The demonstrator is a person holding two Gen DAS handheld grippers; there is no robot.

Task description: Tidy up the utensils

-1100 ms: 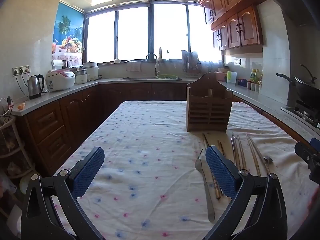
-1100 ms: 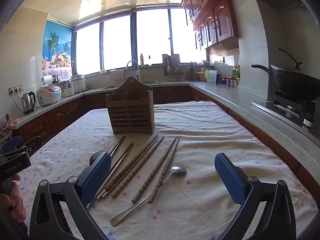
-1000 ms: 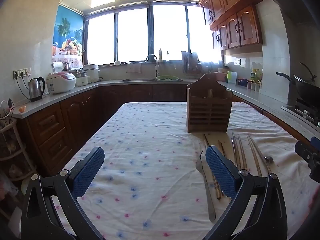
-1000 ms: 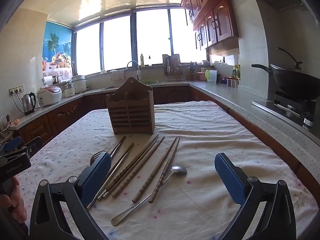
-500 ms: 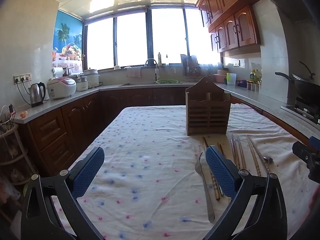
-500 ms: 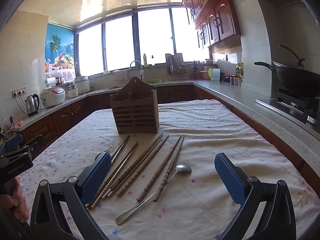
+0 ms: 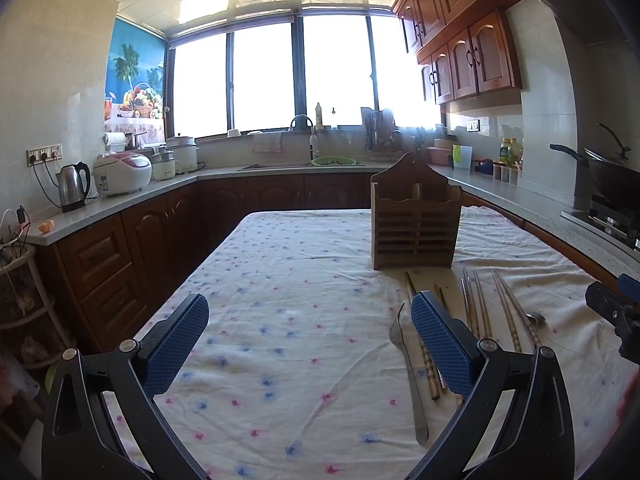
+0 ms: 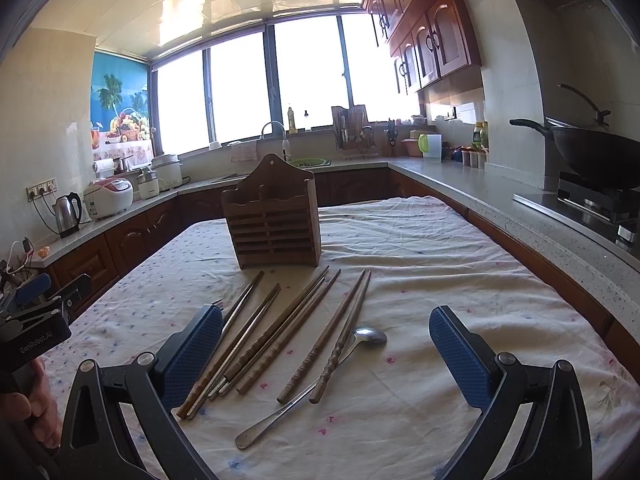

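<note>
A wooden slatted utensil holder [image 8: 276,224] [image 7: 414,226] stands upright on the cloth-covered table. In front of it lie several wooden and metal chopsticks [image 8: 280,332] [image 7: 474,308], a steel spoon [image 8: 320,380] and a fork [image 7: 406,372], whose tines peek out behind my right gripper's left finger. My right gripper [image 8: 326,354] hovers open just above the chopsticks and spoon, holding nothing. My left gripper [image 7: 310,340] is open and empty over bare cloth, the fork lying beside its right finger.
The table wears a white floral cloth [image 7: 288,304]. Counters ring the room, with a kettle [image 7: 74,186], rice cooker [image 7: 122,174], sink [image 7: 304,160] and a wok on the stove [image 8: 592,156] at right. A hand [image 8: 28,412] holds the left gripper at far left.
Both grippers have risen and edged slightly forward; the holder and utensils sit lower in both views. Nothing was grasped or moved.
</note>
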